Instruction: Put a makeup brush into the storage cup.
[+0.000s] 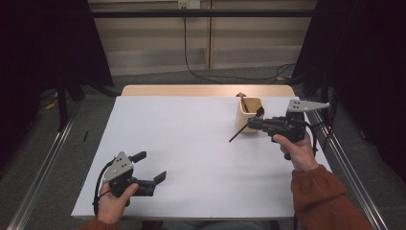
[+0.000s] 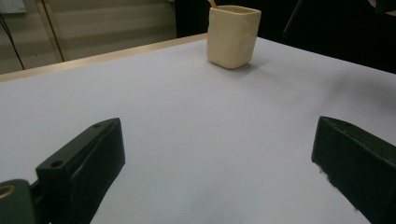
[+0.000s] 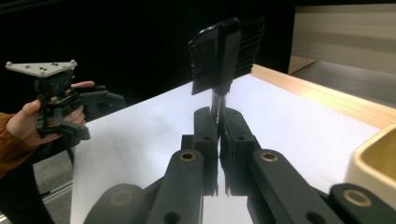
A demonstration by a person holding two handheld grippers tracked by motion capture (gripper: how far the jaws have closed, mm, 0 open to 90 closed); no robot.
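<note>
My right gripper [image 1: 253,124] is shut on a black slotted spatula [image 1: 260,112], held off the table just in front of a beige cup [image 1: 249,115]. The spatula's thin handle slants down and to the left below the jaws. In the right gripper view its ribbed head [image 3: 224,51] stands up past the closed fingertips of the right gripper [image 3: 219,116], with the cup's rim [image 3: 373,163] at the lower right. My left gripper [image 1: 149,166] rests near the table's front left corner, open with nothing between its jaws. The left gripper [image 2: 215,158] looks across the sheet at the cup [image 2: 232,35].
A white sheet [image 1: 191,143] covers the table, with a wooden strip [image 1: 191,90] bare along the far edge. A wooden-handled utensil [image 1: 241,95] pokes out of the cup. Metal rails [image 1: 38,177] run along both sides of the table.
</note>
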